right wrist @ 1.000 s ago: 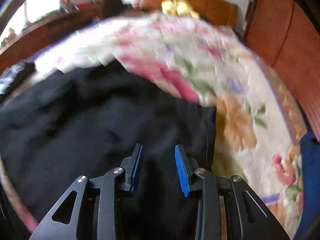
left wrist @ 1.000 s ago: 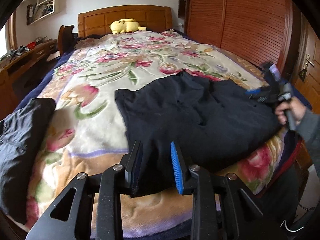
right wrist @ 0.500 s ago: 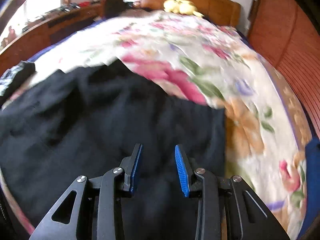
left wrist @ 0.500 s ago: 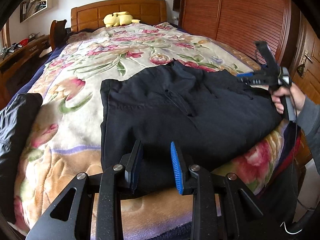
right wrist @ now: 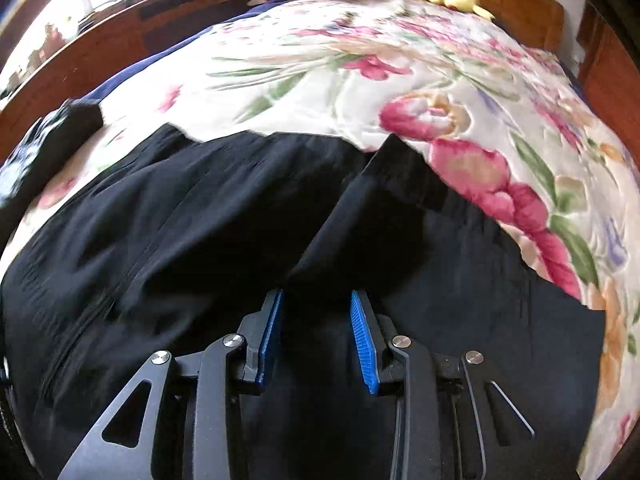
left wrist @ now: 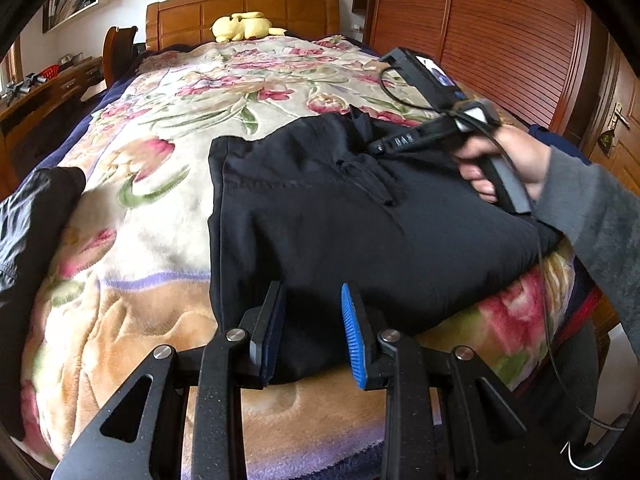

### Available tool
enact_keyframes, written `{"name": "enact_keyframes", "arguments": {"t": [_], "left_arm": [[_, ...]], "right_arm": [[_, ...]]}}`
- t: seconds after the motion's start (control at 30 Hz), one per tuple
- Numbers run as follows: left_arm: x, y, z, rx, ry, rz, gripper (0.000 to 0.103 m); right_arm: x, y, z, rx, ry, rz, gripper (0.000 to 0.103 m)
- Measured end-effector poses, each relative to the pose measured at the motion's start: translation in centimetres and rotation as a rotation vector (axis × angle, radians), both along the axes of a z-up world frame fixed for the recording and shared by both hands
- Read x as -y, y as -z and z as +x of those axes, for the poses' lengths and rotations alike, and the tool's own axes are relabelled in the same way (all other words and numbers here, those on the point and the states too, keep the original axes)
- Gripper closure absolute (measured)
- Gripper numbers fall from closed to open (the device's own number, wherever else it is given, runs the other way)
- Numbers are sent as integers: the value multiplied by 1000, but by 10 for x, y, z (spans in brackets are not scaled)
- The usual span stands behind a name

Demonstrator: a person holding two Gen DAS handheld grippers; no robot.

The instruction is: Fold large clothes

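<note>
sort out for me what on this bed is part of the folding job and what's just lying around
Part of the job:
- black trousers spread on the floral blanket
- left gripper, at the trousers' near edge
- right gripper, over the trousers

Just lying about:
- yellow plush toy by the headboard
- dark garment at the bed's left edge
- desk clutter

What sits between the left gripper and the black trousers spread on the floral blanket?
Nothing visible. The left gripper hangs open right over the near edge of the black trousers; only bare floral blanket lies around them.
</note>
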State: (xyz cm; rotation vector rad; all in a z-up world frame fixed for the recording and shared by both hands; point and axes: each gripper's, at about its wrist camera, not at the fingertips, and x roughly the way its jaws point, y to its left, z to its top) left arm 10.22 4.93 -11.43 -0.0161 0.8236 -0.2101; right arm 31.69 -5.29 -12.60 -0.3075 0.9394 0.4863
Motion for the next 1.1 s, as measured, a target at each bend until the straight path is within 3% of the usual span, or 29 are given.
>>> {"name": "enact_keyframes", "arguments": {"t": [0.17,0.43,0.53,0.6,0.7,0.87,1.1], "left_arm": [[-4,5,1,-9,3,-20,73],[-6,7,1,-12,-1,-27,73],[-4,9,1,-5,-11,-17,73],[-3,11,1,-1,-21,-15,73],[1,13,2,-3,-31,-4,73],[4,13,2,2,-29,21,73],[4,15,-3,5,-33,28,73]], "right_arm": [[-1,2,8,4,24,6,65],[33,-28,-85,135,-21,-78,62],[55,-29,-125,141,-17,-51,54],[67,-26,-145,139,1,-25,39],[77,-19,-171,158,18,-43,34],[101,-19,-202,173,78,50,33],[114,-28,-232,200,101,73,33]]}}
